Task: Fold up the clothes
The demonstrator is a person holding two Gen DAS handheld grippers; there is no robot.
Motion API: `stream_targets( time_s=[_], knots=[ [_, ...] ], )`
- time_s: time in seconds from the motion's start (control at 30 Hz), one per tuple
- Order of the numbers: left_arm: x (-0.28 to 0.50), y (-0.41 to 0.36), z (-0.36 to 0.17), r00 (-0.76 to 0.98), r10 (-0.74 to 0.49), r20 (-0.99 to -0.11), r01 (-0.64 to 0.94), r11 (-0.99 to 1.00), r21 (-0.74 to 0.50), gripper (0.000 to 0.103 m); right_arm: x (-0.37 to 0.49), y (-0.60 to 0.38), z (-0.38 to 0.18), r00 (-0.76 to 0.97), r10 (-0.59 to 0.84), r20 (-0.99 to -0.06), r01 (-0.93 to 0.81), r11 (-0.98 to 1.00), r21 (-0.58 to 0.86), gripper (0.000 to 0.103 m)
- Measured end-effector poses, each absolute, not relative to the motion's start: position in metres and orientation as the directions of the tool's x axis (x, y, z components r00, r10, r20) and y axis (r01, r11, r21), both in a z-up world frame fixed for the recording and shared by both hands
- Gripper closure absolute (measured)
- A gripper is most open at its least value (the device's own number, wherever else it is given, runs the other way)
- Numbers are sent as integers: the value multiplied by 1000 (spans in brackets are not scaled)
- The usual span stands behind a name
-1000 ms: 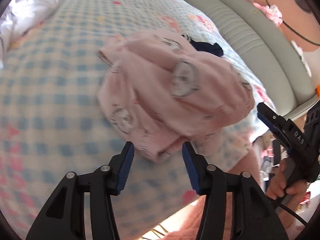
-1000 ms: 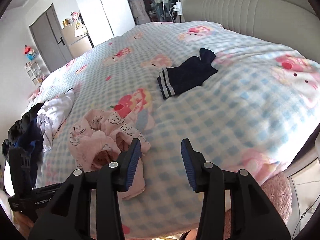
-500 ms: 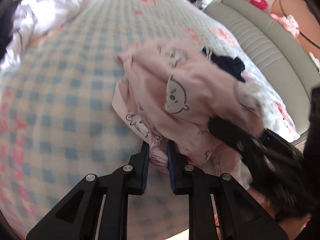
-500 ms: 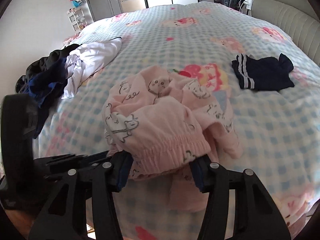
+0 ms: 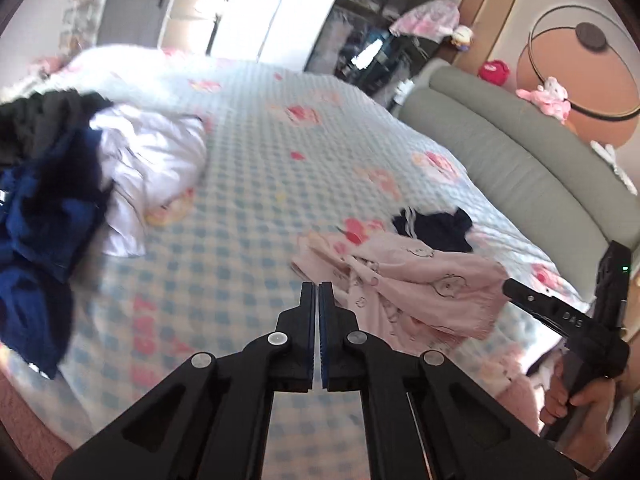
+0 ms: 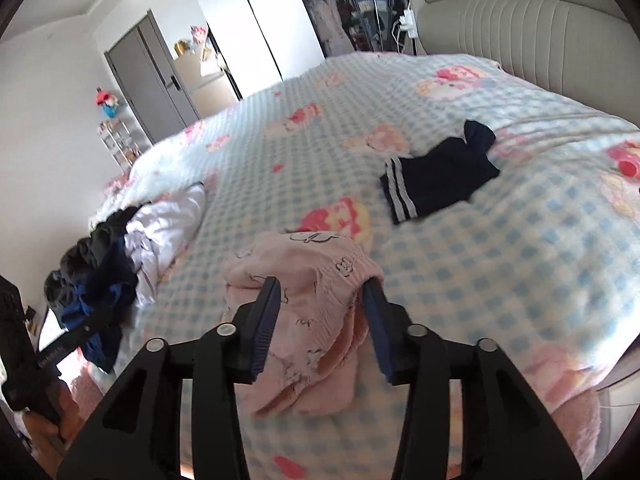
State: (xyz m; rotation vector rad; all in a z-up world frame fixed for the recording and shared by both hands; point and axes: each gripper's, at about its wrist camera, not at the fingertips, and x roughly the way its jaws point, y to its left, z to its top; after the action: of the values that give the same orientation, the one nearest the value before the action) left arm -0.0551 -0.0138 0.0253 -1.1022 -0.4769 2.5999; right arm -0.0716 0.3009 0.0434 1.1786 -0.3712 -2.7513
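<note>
A pink printed garment [image 5: 424, 292] lies bunched near the bed's front edge, to the right of my left gripper [image 5: 319, 292]. The left gripper's jaws are closed together with nothing between them, and it points over the bed. In the right wrist view the same pink garment [image 6: 316, 280] sits between the open fingers of my right gripper [image 6: 320, 292], with its elastic waistband across the gap. The right gripper also shows in the left wrist view [image 5: 560, 316], at the garment's right edge.
A folded navy garment with white stripes [image 6: 436, 176] lies further back on the checked blanket [image 6: 520, 240]. A pile of white, black and blue clothes [image 5: 60, 184] sits at the left. A grey padded headboard [image 5: 520, 168] runs along the right.
My left gripper was shut on the pink garment's edge half a second ago; now it is off it and swung left and up. The right gripper stays open around the garment.
</note>
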Motion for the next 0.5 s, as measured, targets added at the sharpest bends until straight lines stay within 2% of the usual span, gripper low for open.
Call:
stream_targets(
  time_s=[0.1,0.13,0.23,0.37,0.43,0.5],
  knots=[
    [-67,2,-9,-520,473,-711,-149,-870,-470,97,-63,305,36,-670,-204,-714,14,-965,263,56],
    [-69,11,-21,-478,505,-719,-159,-855,-494,90,-60,307,33,-663,-202,-720,13,-966,259,55],
    [-64,44,-47,-384,560,-734,-182,-825,-535,51,-51,312,26,-644,-196,-739,9,-968,249,53],
    [-66,71,-64,-331,580,-744,-173,-813,-557,50,-39,317,16,-618,-191,-763,6,-971,238,53],
    [-71,81,-74,-302,602,-739,-164,-797,-582,50,-41,313,3,-570,-274,-774,55,-953,296,53],
    [-78,91,-87,-271,629,-729,-147,-775,-614,50,-46,305,-9,-544,-295,-786,74,-949,306,53]
  ],
)
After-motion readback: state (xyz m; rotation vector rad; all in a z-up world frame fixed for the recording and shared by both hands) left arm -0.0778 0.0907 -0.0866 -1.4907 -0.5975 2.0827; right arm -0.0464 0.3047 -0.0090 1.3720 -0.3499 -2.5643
